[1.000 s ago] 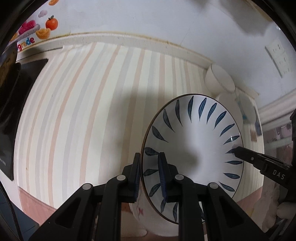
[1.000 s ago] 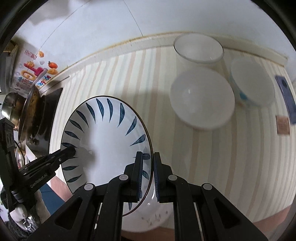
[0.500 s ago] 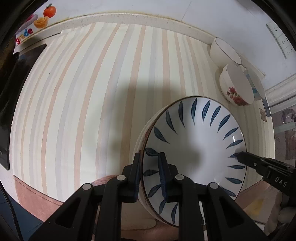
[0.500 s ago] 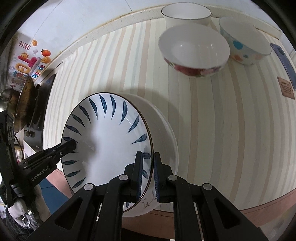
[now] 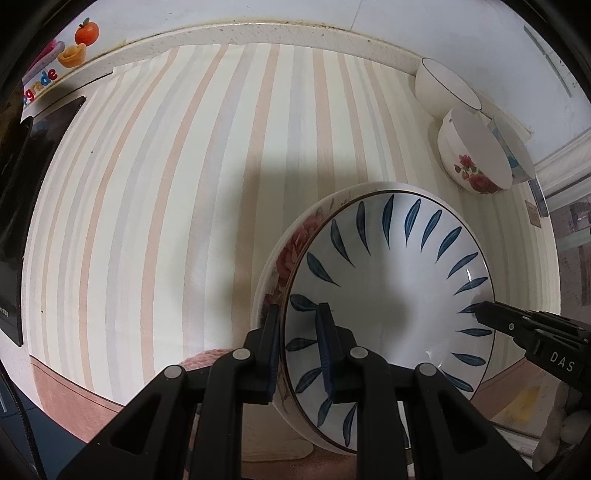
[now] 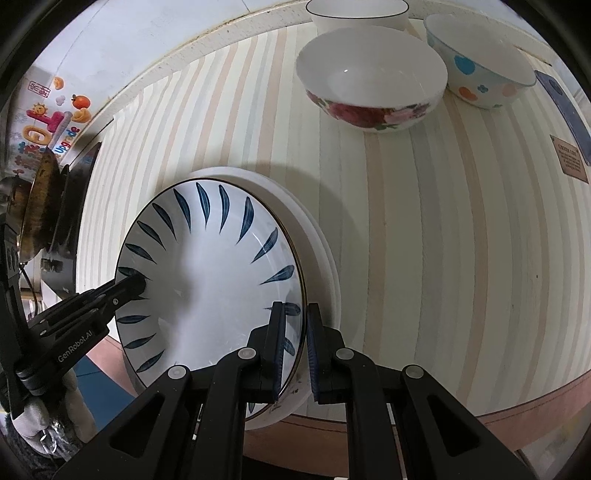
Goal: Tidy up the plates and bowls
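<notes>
Black plastic fingers of the left claw [image 5: 297,343] stand a small way apart with the near-left rim of the blue-leaf plate [image 5: 391,295] between them; the inner pad lies on the plate's face and the outer one sits outside the rim. The right claw [image 6: 295,345] straddles the opposite rim in the same way, its fingers narrowly parted around the edge, and it reaches in from the right in the left camera [image 5: 480,314]. From these angles it is hard to say whether the pads press the rim or only bracket it.

The plate sits on top of a larger white plate with a red flower [image 5: 295,243], whose rim shows as a crescent along the far and left sides; in the right camera the same white rim [image 6: 321,258] shows past the blue-leaf plate [image 6: 207,280]. Both lie at the near edge of the striped tabletop [image 5: 166,184].

Far to the right stand three bowls close together: a white bowl with red roses [image 6: 373,88], a spotted bowl [image 6: 484,70] just right of it, and a plain white bowl with a dark rim line [image 6: 358,14] behind them by the wall. A black stove top [image 5: 14,206] lies at the far left.
</notes>
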Action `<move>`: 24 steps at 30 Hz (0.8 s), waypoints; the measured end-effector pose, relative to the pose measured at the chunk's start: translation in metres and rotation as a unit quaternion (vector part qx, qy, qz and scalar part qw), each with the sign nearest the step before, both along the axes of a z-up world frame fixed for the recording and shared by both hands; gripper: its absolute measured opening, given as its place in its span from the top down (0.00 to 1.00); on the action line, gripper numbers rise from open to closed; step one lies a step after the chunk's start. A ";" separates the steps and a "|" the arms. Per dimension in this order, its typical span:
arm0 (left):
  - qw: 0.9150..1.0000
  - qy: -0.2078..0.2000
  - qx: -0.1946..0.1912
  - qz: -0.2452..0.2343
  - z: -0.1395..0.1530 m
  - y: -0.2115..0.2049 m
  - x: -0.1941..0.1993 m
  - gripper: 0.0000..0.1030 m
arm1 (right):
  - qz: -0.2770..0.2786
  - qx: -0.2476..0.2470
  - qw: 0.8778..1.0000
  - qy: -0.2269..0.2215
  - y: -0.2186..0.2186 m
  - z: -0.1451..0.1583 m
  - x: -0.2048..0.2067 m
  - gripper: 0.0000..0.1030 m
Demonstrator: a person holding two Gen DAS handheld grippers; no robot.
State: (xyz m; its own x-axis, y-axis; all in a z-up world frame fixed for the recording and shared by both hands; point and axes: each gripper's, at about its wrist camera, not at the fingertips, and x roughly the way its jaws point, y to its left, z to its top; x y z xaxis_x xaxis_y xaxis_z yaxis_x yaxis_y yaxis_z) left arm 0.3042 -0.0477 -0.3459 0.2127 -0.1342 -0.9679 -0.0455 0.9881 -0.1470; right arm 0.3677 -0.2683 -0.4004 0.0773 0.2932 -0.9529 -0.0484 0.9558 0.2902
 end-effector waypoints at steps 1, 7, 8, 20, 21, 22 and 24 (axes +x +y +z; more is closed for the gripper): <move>1.000 0.001 0.000 0.000 -0.001 -0.001 0.001 0.84 | -0.001 0.000 1.000 0.001 0.000 -0.001 0.000 0.88; 1.000 0.001 0.005 -0.005 -0.004 -0.004 0.003 0.83 | -0.006 0.006 1.000 0.002 -0.003 -0.002 0.004 0.88; 1.000 0.002 0.005 -0.004 -0.005 -0.004 0.003 0.83 | -0.007 0.006 1.000 0.002 -0.003 -0.002 0.004 0.87; 1.000 -0.008 0.021 -0.006 0.014 -0.012 -0.001 0.82 | -0.014 0.002 1.000 -0.006 -0.004 0.012 0.001 0.81; 1.000 -0.012 0.021 -0.007 0.019 -0.012 -0.003 0.82 | -0.012 0.006 1.000 -0.010 -0.003 0.018 0.000 0.81; 1.000 -0.018 0.023 -0.009 0.024 -0.012 -0.005 0.82 | -0.011 0.008 1.000 -0.013 -0.001 0.023 -0.002 0.81; 0.999 -0.032 0.025 -0.012 0.040 -0.013 -0.012 0.82 | -0.007 0.007 1.000 -0.024 0.003 0.036 -0.007 0.80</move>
